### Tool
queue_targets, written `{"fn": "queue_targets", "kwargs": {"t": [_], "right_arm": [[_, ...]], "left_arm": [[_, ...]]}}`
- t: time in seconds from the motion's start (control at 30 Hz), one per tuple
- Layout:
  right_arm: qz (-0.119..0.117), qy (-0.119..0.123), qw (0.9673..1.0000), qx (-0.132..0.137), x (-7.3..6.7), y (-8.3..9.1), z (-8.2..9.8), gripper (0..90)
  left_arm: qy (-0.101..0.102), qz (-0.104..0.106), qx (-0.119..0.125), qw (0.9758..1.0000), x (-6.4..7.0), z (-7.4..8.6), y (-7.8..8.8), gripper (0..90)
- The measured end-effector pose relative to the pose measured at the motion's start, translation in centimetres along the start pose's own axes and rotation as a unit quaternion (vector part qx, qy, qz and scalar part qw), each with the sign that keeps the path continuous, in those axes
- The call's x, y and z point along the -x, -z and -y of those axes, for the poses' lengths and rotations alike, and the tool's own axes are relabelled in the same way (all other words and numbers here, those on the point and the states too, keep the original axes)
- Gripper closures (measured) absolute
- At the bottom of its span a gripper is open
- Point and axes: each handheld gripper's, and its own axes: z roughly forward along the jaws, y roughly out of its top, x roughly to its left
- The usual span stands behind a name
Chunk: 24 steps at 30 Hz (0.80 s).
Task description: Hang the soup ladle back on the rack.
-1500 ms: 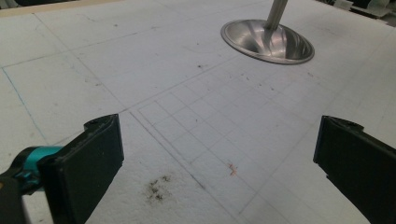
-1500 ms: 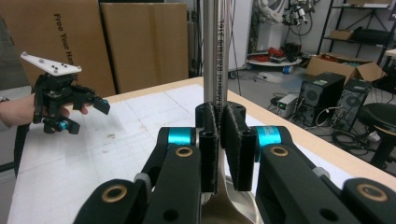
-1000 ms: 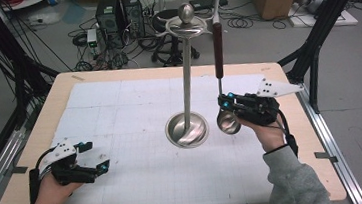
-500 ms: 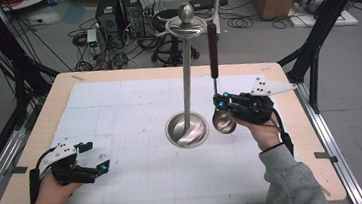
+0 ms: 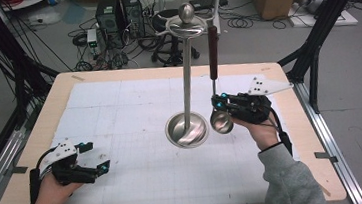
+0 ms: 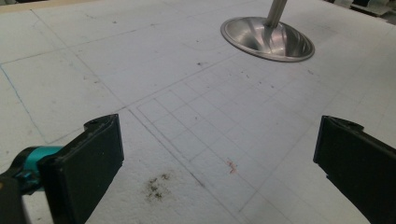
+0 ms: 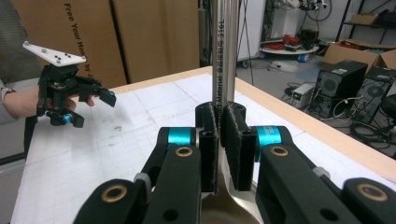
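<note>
Right gripper (image 7: 219, 140) jaws clamped on steel ladle handle (image 7: 223, 56), left gripper (image 7: 88, 108) seemingly open beyond

Brown cardboard box (image 7: 93, 37) behind the counter: printed text "Free Your Han…", remainder cut off. Polished steel ladle shaft (image 7: 223, 56): stamped marking, "Material" and apparently "316L"; the other characters are illegible

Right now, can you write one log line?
right gripper: shut on ladle | left gripper: open, resting on table | stand: upright

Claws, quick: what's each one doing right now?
Left claw: open, holding nothing, low over the table.
Right claw: closed on the ladle, beside the stand.
</note>
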Motion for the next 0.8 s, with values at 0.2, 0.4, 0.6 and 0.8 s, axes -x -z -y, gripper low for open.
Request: {"fn": "queue_targets", "kwargs": {"t": [0.2,0.4,0.6,0.8], "right_arm": [[-0.003,-0.002,1.0,0.0,0.0,-0.7,0.0,84.3],[0.008,0.0,1.0,0.005,0.0,-1.3,0.1,83.7],[0.023,0.008,0.9997,0.003,-0.2,-1.4,0.1,75.7],[0.032,-0.007,0.9995,-0.003,0.1,-1.1,0.6,57.4]], "left_arm": [[0.0,0.0,0.001,1.0,0.0,0.0,0.0,2.2],[0.0,0.001,0.001,1.0,0.0,0.0,0.0,2.2],[0.001,0.0,0.001,1.0,0.1,0.0,0.0,2.2],[0.001,0.0,0.006,1.0,0.1,0.0,0.1,2.2]]}}
